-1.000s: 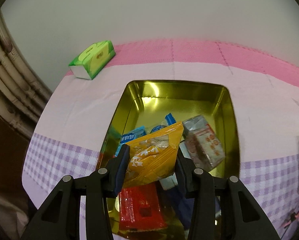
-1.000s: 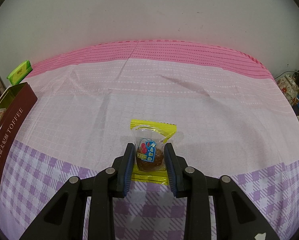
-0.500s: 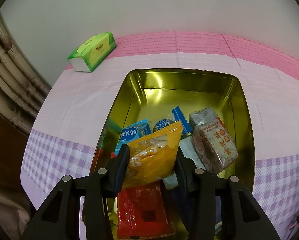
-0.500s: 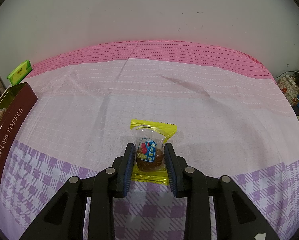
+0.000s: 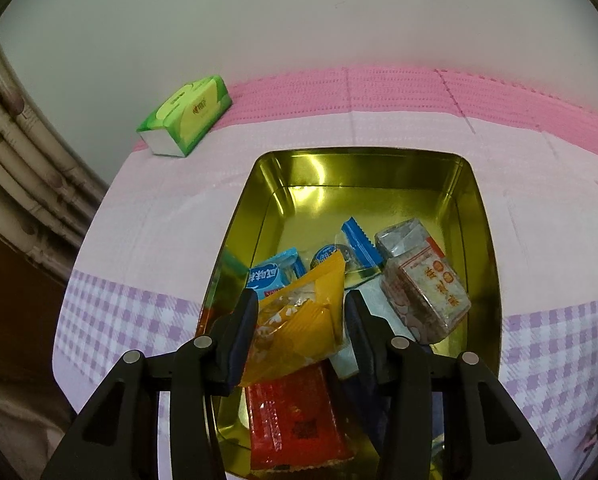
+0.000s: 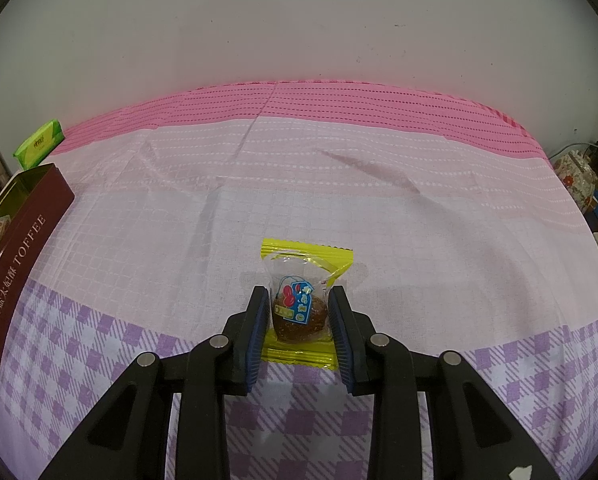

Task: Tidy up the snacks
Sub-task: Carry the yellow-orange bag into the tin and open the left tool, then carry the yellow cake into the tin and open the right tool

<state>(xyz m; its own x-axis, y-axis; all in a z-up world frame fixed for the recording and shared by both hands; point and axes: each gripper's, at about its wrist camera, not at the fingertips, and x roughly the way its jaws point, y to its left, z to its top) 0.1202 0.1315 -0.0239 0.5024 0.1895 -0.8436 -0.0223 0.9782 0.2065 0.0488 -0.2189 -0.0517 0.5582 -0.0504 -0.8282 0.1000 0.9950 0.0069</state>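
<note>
In the left wrist view my left gripper hangs over the near half of a gold tin. An orange snack packet is between its pads and still touches both while the jaws are opening. Under it in the tin lie a red packet, blue packets and a clear-wrapped block. In the right wrist view my right gripper is shut on a yellow-edged clear packet with a brown sweet inside, resting on the tablecloth.
A green tissue pack lies at the table's far left by the wall. From the right wrist the tin's dark red side stands at the left edge. Patterned clutter sits beyond the table's right end.
The left jaws have widened a little around the orange packet, which has sagged slightly. The right gripper and its packet have not moved.
</note>
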